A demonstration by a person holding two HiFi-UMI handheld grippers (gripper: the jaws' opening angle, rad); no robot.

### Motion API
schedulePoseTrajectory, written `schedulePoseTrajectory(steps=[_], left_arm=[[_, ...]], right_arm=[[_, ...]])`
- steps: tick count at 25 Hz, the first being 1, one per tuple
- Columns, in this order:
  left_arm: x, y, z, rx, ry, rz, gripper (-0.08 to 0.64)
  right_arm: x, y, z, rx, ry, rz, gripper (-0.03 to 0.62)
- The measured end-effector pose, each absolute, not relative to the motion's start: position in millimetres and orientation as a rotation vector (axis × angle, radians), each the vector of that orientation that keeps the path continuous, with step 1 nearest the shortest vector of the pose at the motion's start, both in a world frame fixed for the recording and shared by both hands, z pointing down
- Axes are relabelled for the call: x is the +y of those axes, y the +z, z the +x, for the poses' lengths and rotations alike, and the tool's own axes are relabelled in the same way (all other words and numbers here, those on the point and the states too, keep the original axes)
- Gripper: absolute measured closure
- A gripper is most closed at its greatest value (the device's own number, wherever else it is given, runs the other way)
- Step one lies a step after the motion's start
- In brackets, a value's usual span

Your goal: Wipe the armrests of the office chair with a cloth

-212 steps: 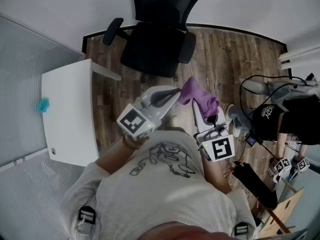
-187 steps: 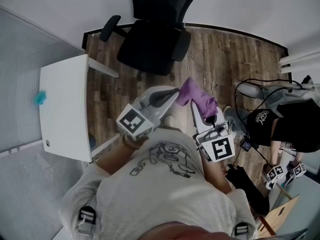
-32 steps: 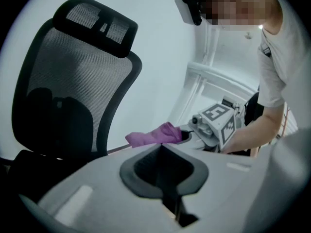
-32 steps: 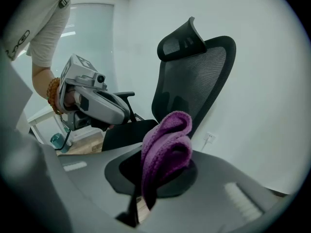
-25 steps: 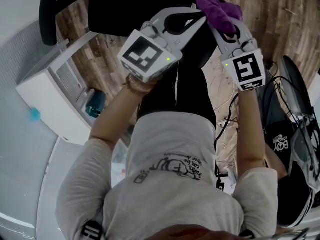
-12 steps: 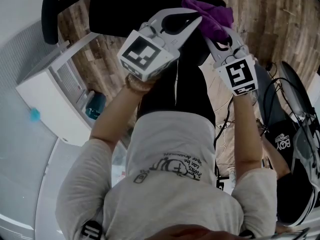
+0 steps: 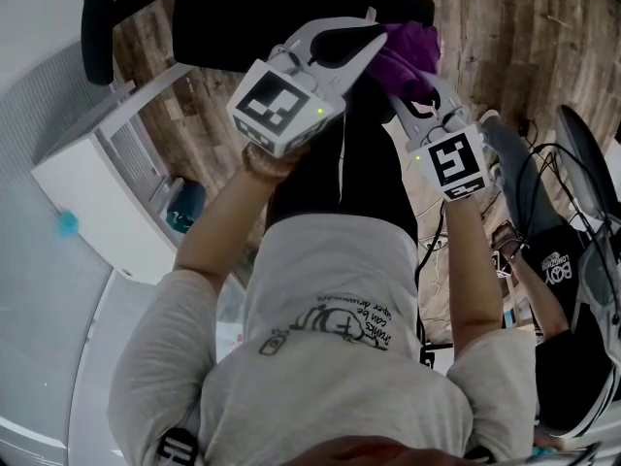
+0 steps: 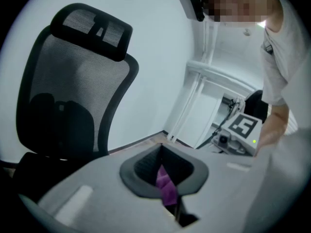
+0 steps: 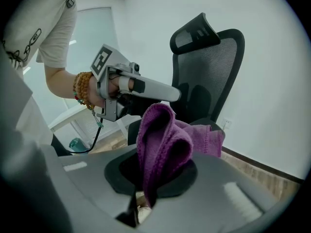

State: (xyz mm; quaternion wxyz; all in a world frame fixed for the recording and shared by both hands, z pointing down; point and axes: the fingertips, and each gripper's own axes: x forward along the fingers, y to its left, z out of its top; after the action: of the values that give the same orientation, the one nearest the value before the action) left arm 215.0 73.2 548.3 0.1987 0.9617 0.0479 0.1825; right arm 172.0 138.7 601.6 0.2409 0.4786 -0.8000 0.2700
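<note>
Chair (image 7: 254, 8), black with a mesh back, stands ahead of the person, beside a white table (image 7: 92, 178). Left gripper (image 7: 376, 39): jaws pressed together on a thin strip of the purple cloth (image 7: 408, 54). Right gripper (image 7: 403, 87): jaws clamped on the same cloth, which bunches up above them. Cloth hangs in the air between both grippers, just beside one armrest (image 7: 408, 1); contact cannot be confirmed. Other armrest (image 7: 92, 17) lies well apart.
</note>
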Motion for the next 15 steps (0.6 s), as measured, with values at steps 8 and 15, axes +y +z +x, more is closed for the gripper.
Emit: schedulePoseTrajectory(steps=[8,15], left_arm=[[98.5,542.7,210.1,0.161,0.506,2.707,0.560],[100.0,540.7,208.5,0.163,0.515,2.703,0.560]], right_arm=[[157.6,599.1,156.3,-2.212,0.757,1.295,0.565],[170.1,597.3,143.8,-2.219,0.805,1.268,0.565]])
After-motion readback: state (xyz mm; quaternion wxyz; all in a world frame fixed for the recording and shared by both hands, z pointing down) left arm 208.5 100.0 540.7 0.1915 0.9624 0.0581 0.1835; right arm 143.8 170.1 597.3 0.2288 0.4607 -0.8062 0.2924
